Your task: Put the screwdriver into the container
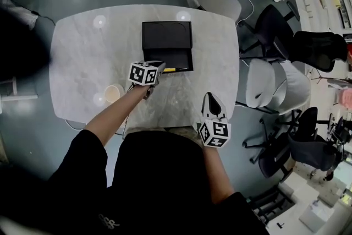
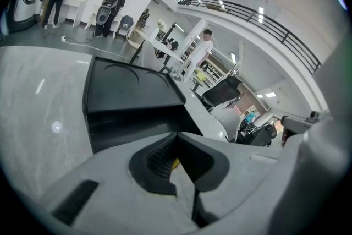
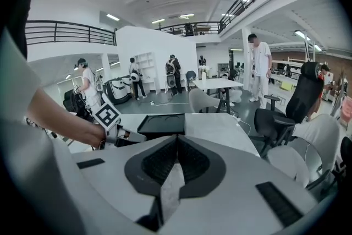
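The left hand-held gripper [image 1: 160, 70] has its grey jaws pressed together on the slim yellow-and-black screwdriver [image 1: 176, 70], a sliver of yellow showing between the ribbed black pads [image 2: 159, 158] in the left gripper view. The screwdriver sticks out to the right across the near edge of the open black rectangular container [image 1: 166, 36], which sits mid-way across the white marble desk [image 1: 82, 52]. The right hand-held gripper [image 1: 213, 103] hangs over the desk's near right edge, well apart from the container, its jaws closed on nothing, while a round pale cup [image 1: 113, 93] stands near the desk's near left side.
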